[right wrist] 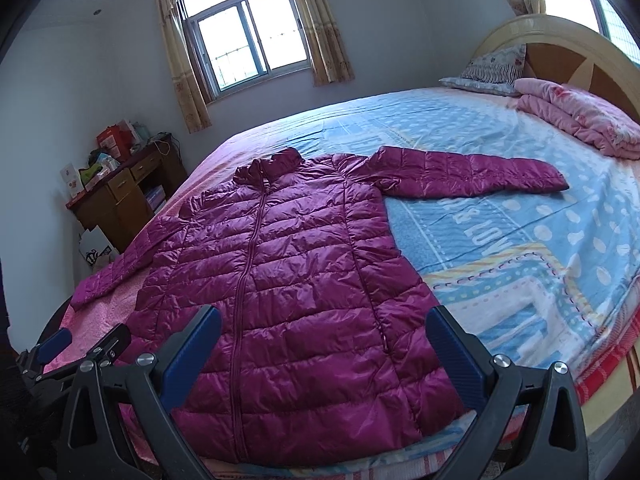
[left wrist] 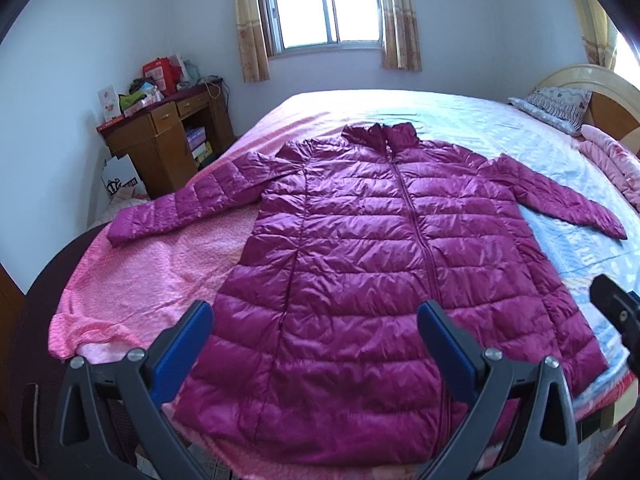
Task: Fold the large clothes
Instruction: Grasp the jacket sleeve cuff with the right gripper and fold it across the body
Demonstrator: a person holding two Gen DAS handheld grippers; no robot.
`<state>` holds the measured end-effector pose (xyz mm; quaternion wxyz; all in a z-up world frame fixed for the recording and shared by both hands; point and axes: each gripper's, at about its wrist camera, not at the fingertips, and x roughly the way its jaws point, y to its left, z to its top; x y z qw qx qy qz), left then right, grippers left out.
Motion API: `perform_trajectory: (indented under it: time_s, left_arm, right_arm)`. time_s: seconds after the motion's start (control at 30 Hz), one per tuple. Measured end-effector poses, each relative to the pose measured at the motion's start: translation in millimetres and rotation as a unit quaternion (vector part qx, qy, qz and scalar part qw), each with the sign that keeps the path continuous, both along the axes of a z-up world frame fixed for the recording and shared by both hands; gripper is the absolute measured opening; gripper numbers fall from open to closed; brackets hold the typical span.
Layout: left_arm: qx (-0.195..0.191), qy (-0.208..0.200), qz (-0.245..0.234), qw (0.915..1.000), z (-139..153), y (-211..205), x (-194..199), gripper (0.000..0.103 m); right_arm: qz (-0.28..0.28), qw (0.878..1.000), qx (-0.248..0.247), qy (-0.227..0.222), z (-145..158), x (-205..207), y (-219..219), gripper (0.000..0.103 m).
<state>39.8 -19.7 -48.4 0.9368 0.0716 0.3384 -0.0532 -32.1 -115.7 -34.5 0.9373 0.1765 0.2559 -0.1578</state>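
A long magenta quilted down coat point(left wrist: 360, 248) lies flat and zipped on the bed, collar toward the window, both sleeves spread out to the sides. It also shows in the right wrist view point(right wrist: 288, 264). My left gripper point(left wrist: 316, 320) is open and empty, hovering above the coat's hem on its left half. My right gripper point(right wrist: 324, 328) is open and empty, above the hem on the right half. The right gripper's body shows at the right edge of the left wrist view point(left wrist: 616, 312). The left gripper shows low left in the right wrist view point(right wrist: 80, 348).
The bed point(right wrist: 520, 216) has a pink sheet point(left wrist: 152, 272) on the left and a blue patterned cover on the right. A pillow point(right wrist: 492, 68) and a folded pink quilt point(right wrist: 580, 120) lie by the headboard. A cluttered wooden desk point(left wrist: 160, 140) stands left of the bed.
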Motion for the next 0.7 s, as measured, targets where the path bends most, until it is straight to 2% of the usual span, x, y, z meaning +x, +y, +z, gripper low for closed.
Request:
perform_trajectory:
  time_s: [0.13, 0.17, 0.27, 0.37, 0.47, 0.57, 0.6, 0.7]
  left_arm:
    - [-0.012, 0.003, -0.007, 0.9999, -3.7, -2.7, 27.9, 0.103]
    - [-0.016, 0.003, -0.006, 0.9998, -4.7, -1.3, 38.8, 0.103]
    - [-0.012, 0.003, 0.013, 0.9998, -9.1, 5.5, 72.7, 0.103]
    - [-0.001, -0.008, 0.036, 0.9993, -15.6, 10.8, 105.9, 0.103]
    - [-0.005, -0.005, 0.054, 0.9985, -27.7, 17.0, 140.7, 0.103]
    - [-0.001, 0.012, 0.069, 0.9976, -41.9, 18.1, 165.6, 0.103]
    - [-0.001, 0.013, 0.071, 0.9974, -46.4, 18.4, 171.4, 0.103]
    - [0.006, 0.023, 0.077, 0.9967, -62.0, 17.2, 183.8, 0.103]
  right_arm:
    - [-0.003, 1.0, 0.019, -0.007, -4.1, 15.4, -28.0, 0.101]
    - [-0.005, 1.0, 0.026, -0.014, -4.2, 17.7, -36.9, 0.096]
    - [-0.018, 0.997, 0.076, -0.024, -7.0, 27.1, -82.4, 0.065]
    - [-0.06, 0.987, 0.147, -0.04, -16.5, 27.9, -139.6, 0.062]
    - [-0.127, 0.966, 0.211, -0.08, -29.2, 15.9, -207.2, 0.062]
    - [-0.194, 0.93, 0.287, -0.124, -47.9, 0.8, -272.7, 0.064]
    - [-0.216, 0.919, 0.302, -0.134, -53.9, -2.1, -295.2, 0.065]
    - [-0.266, 0.9, 0.315, -0.145, -66.3, -3.4, -341.4, 0.072]
